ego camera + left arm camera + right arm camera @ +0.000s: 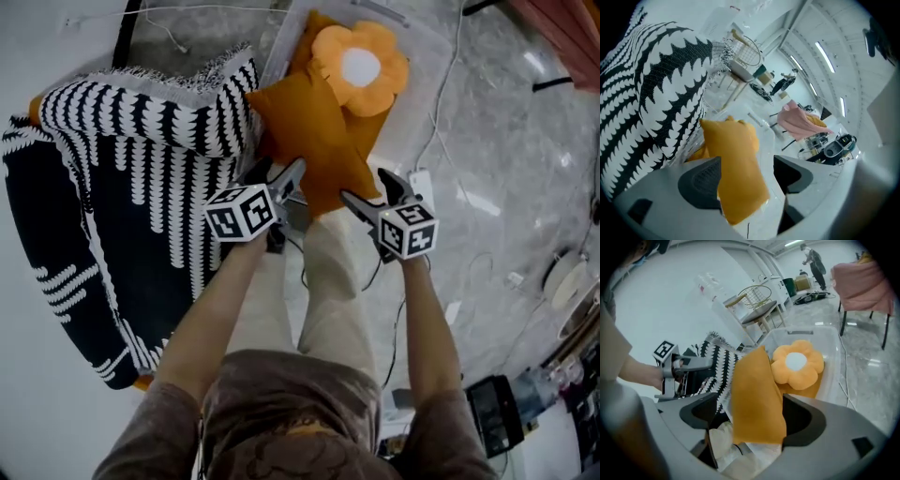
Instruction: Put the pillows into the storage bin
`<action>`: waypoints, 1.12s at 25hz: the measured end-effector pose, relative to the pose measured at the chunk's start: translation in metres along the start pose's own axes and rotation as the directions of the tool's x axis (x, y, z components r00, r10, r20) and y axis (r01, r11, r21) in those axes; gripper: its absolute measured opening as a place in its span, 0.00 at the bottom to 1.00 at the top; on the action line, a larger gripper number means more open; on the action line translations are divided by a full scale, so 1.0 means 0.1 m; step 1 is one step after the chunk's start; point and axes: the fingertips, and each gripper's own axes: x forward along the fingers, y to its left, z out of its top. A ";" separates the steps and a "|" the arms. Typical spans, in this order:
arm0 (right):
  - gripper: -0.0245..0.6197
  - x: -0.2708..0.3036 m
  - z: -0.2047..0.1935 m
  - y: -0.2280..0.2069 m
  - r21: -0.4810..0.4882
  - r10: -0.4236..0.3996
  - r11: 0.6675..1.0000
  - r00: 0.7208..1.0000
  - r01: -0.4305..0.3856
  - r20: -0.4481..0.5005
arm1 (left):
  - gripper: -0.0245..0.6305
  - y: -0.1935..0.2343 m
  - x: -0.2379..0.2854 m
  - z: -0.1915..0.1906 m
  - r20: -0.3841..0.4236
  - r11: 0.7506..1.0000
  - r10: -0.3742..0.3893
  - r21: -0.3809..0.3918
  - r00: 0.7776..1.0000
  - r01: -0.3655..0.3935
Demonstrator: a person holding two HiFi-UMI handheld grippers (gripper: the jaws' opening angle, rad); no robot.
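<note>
A black-and-white woven throw (141, 122) with zigzag rows and a fringed edge drapes at the left. Just beside it the left gripper (278, 178) has its jaws wide; the smooth, flat, rectangular orange pillow (314, 131) lies between them, against one pad and clear of the other. The right gripper (370, 192) is likewise spread about the pillow's near end, not pinching it. The pillow's far end lies across the near rim of the clear plastic storage bin (833, 363), where a plush flower-shaped pillow (361, 66), orange petals round a white centre, rests on another orange cushion (373, 129)
</note>
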 end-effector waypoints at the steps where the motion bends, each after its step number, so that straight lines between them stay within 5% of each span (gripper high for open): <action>1: 0.72 0.00 0.04 -0.03 0.022 -0.008 1.000 1.000 0.007 0.012 | 0.54 0.01 0.00 -0.03 -0.013 1.000 0.005 0.017 1.000 -0.005; 11: 0.71 -0.22 0.41 0.17 0.090 -0.032 0.996 0.989 0.019 0.146 | 0.56 -0.32 -0.06 0.12 -0.069 0.979 -0.046 0.193 0.997 0.059; 21: 0.70 -1.61 1.67 1.18 0.032 -0.009 0.999 0.940 -0.002 0.341 | 0.56 -1.75 -1.40 1.23 -0.005 0.908 -0.150 0.395 0.989 0.140; 24: 0.68 -2.18 2.05 1.65 -0.003 0.004 1.000 0.909 -0.002 0.416 | 0.56 -2.25 -1.93 1.47 0.008 0.865 -0.205 0.469 0.979 0.178; 28: 0.65 -2.81 2.43 2.26 -0.075 0.017 0.997 0.861 0.025 0.508 | 0.56 -2.90 -2.57 1.76 0.019 0.764 -0.307 0.601 0.951 0.235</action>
